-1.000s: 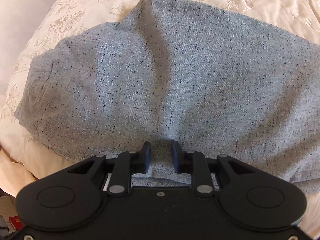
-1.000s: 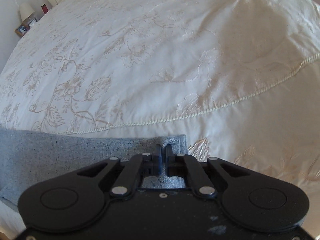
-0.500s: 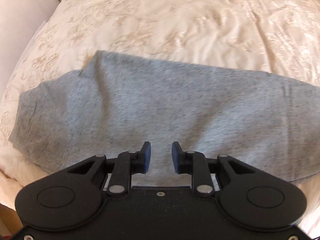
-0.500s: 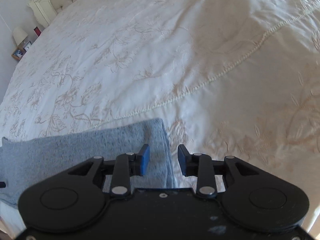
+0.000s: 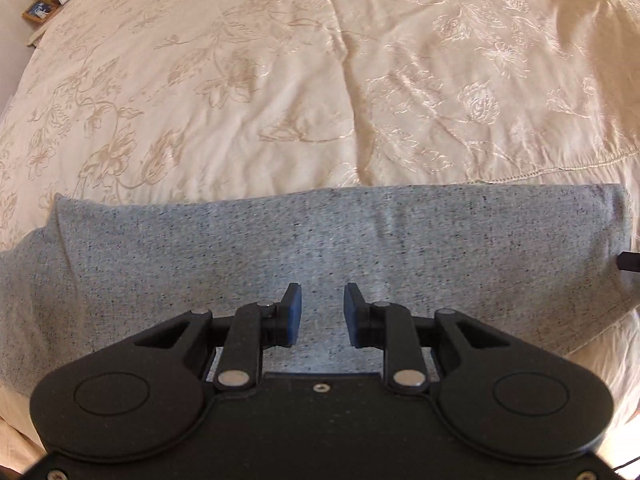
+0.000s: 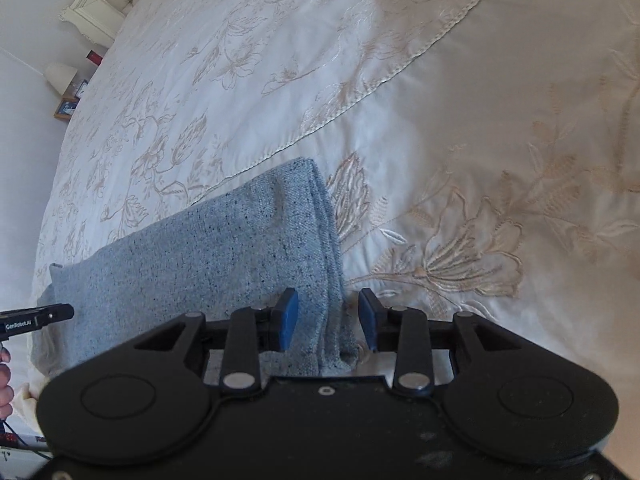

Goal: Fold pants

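Pants (image 5: 320, 248), grey speckled knit, are lying as a long folded band across the near edge of the bed (image 5: 248, 92), on its cream embroidered cover. They are looking soft, light and limp, likely to sag and slide on the smooth cover, so a pinch through all layers at the stacked right-hand edge (image 6: 330, 240) seems the surest hold. The left hand-held gripper (image 5: 319, 314) is hovering over the band's middle, jaws parted, holding nothing. The right hand-held gripper (image 6: 328, 318) is straddling that layered edge, jaws apart, gripping nothing.
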